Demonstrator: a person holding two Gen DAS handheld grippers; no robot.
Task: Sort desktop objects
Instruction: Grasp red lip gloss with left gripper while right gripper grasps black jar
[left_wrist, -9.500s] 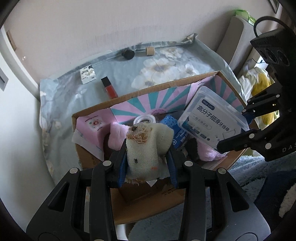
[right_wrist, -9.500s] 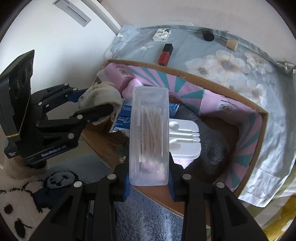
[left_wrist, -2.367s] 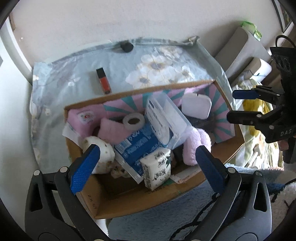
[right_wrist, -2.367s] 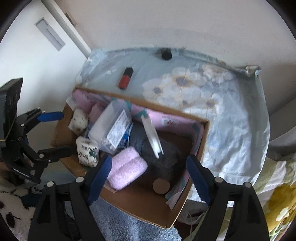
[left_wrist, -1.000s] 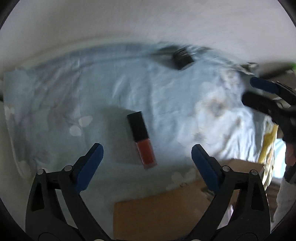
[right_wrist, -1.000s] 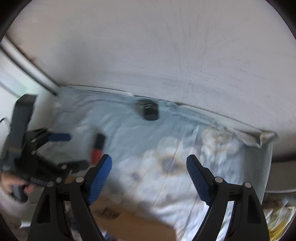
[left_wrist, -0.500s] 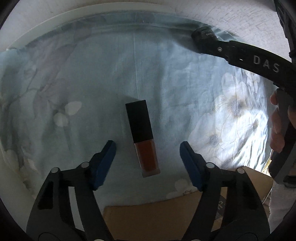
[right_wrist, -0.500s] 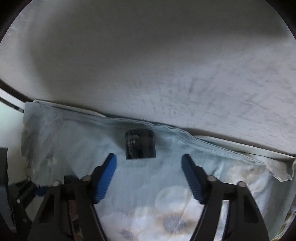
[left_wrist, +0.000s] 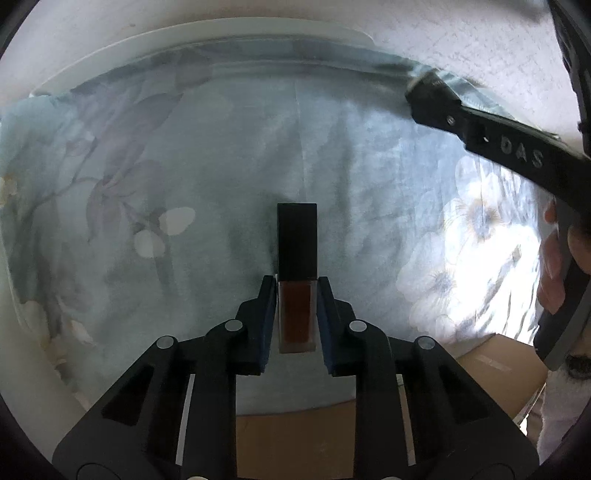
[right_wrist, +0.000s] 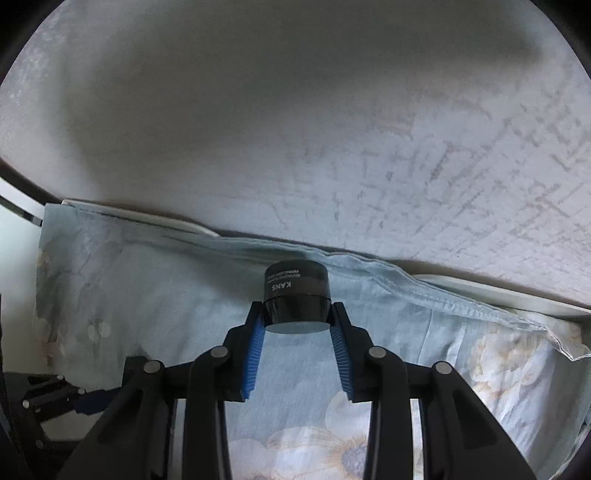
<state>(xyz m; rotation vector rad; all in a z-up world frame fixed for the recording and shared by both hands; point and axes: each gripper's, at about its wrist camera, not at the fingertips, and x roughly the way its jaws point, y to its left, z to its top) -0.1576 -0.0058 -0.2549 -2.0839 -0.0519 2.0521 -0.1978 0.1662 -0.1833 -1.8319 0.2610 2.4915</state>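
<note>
A red lip-gloss tube with a black cap (left_wrist: 297, 273) lies on the pale blue floral cloth (left_wrist: 184, 166). My left gripper (left_wrist: 296, 286) is shut on the tube's red end, with the cap pointing away from me. A small black round jar marked KANS (right_wrist: 296, 295) lies on its side near the wall. My right gripper (right_wrist: 297, 314) is shut on the jar, one pad on each side. The right gripper's arm also shows in the left wrist view (left_wrist: 517, 147), reaching to the far right of the cloth.
The edge of a cardboard box (left_wrist: 306, 439) shows below the left gripper and at the lower right (left_wrist: 495, 369). A white textured wall (right_wrist: 295, 129) rises just behind the jar. The left gripper's body shows at the lower left of the right wrist view (right_wrist: 55, 398).
Both grippers have moved forward and closed: the left one onto the lip-gloss tube, the right one onto the black jar. Half a second ago both were open around them.
</note>
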